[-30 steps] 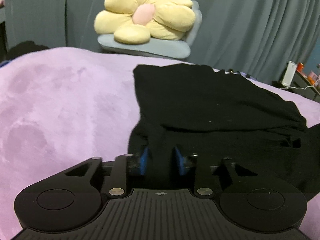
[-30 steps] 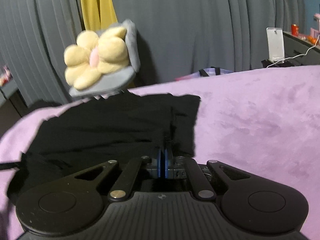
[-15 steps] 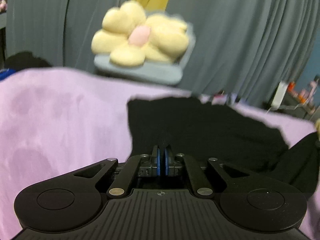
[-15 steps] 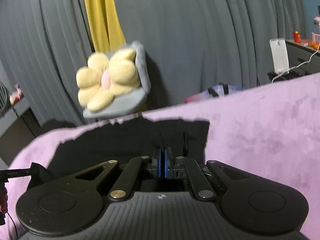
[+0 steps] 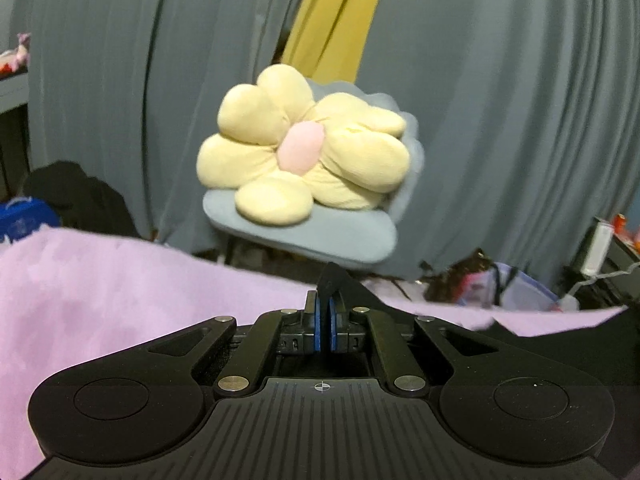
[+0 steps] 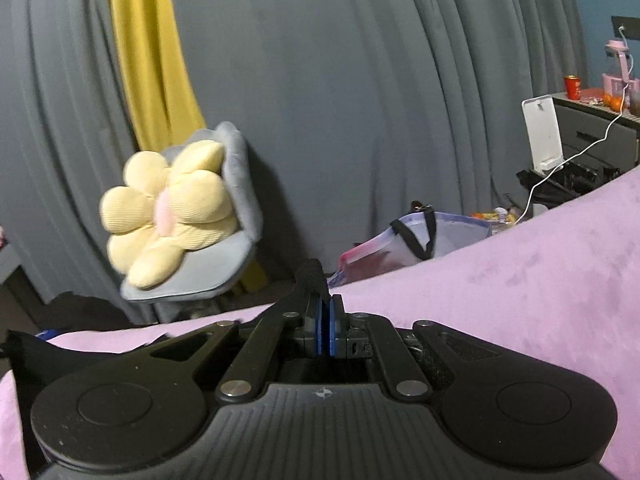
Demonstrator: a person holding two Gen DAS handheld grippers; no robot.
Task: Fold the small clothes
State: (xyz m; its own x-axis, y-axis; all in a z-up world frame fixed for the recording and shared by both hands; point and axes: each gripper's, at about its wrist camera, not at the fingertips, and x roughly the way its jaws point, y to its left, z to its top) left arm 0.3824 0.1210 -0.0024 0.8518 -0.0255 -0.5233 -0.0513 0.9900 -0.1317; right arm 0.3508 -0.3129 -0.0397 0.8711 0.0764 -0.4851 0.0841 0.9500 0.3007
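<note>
left gripper (image 5: 324,312): jaws clamped on black garment (image 5: 334,276) | right gripper (image 6: 325,318): jaws clamped on garment | above purple blanket (image 6: 520,272)

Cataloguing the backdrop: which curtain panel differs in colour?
The yellow curtain behind the flower cushion; the other curtains are grey.

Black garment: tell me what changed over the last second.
The left tool went from open around the black garment to shut on its edge. Both tools, the right tool too, rose, lifting the cloth off the purple blanket. The right grip stayed shut, and the flower cushion stayed on its chair.
</note>
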